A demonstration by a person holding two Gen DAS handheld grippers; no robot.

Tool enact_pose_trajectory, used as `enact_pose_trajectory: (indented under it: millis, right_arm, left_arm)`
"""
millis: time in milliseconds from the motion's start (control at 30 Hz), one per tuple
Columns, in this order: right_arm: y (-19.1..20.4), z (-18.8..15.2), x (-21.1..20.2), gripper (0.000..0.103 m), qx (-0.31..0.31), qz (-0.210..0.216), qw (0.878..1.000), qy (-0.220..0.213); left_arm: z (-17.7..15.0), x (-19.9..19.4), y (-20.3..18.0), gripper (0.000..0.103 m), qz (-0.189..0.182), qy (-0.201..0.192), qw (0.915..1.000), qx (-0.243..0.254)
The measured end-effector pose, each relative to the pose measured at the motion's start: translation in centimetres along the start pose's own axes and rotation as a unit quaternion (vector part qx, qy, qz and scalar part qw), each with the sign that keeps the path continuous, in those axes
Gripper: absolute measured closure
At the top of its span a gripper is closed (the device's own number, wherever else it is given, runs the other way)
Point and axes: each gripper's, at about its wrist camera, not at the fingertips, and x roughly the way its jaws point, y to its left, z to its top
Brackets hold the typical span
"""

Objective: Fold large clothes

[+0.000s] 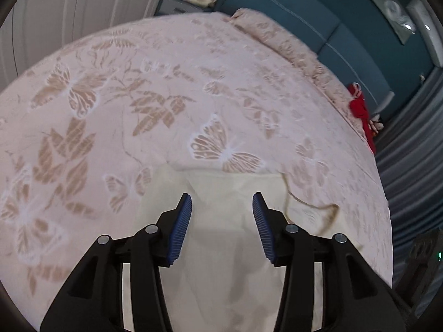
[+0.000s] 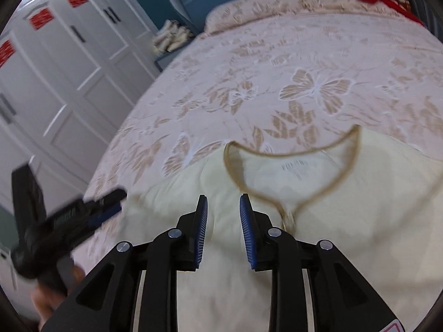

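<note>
Garment, left wrist view: a cream soft-fabric top with tan-trimmed neckline [image 1: 221, 235] is seen spread on the pink bedspread patterned with beige butterflies [image 1: 138, 96], at the near edge of the bed, under the gripper.
Left gripper [image 1: 222, 204]: the blue ribbed pads are parted, nothing is pressed between them, and the cloth lies below.
Far right, left wrist view: a red cloth item [image 1: 360, 110] is seen by the teal headboard [image 1: 304, 22].
Garment, right wrist view: the cream top's neckline [image 2: 290, 171] is shown facing the far side, with a printed label inside the collar; the body is laid fairly flat, lightly rumpled.
Right gripper [image 2: 223, 207]: the jaws are parted and empty, held above the cloth just left of the neckline.
Left side, right wrist view: the other gripper is seen blurred beside white wardrobe doors [image 2: 69, 69].
Progress: no fold can be made out in the part shown; the garment is judged spread and released, with all or most folds left.
</note>
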Motion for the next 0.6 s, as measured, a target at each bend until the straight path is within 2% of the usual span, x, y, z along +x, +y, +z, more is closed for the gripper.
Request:
enact_pose_trajectory:
  millis: [67, 133, 200, 233, 267, 300, 433, 600]
  right_arm:
    - [0.0, 1.1, 2.5, 0.076, 0.008, -0.002, 1.000, 0.012]
    - [0.1, 1.8, 5.1, 0.064, 0.011, -0.008, 0.999, 0.032]
    - [0.1, 1.9, 7.6, 0.063, 0.008, -0.024, 0.998, 0.054]
    - [0.1, 1.7, 8.4, 0.065, 0.007, -0.022, 0.998, 0.061]
    - [0.1, 1.5, 8.9, 0.073, 0.004, -0.017, 0.998, 0.065]
    - [0.2, 1.1, 9.2, 0.097, -0.006, -0.006, 0.998, 0.061]
    - [-0.2, 0.4, 7.7, 0.098, -0.016, 0.015, 1.000, 0.016]
    - [-0.7, -0.4, 9.7, 0.100, -0.024, -0.018, 0.999, 0.031]
  left_arm:
    - [0.2, 1.5, 0.6, 0.059, 0.013, 0.007, 0.9999, -0.004]
    - [0.3, 3.3, 1.3, 0.060, 0.019, 0.019, 0.9996, -0.006]
    - [0.1, 4.4, 1.8, 0.060, 0.020, 0.025, 0.9995, -0.007]
    - [0.0, 4.8, 2.0, 0.060, 0.021, 0.025, 0.9995, -0.004]
    - [-0.2, 5.2, 1.9, 0.060, 0.024, 0.023, 0.9994, 0.005]
    - [-0.3, 5.4, 1.8, 0.061, 0.028, 0.021, 0.9993, 0.016]
    - [-1.3, 6.1, 1.5, 0.064, 0.051, 0.010, 0.9968, 0.061]
    - [-2.2, 6.5, 1.5, 0.065, 0.061, -0.017, 0.9951, 0.075]
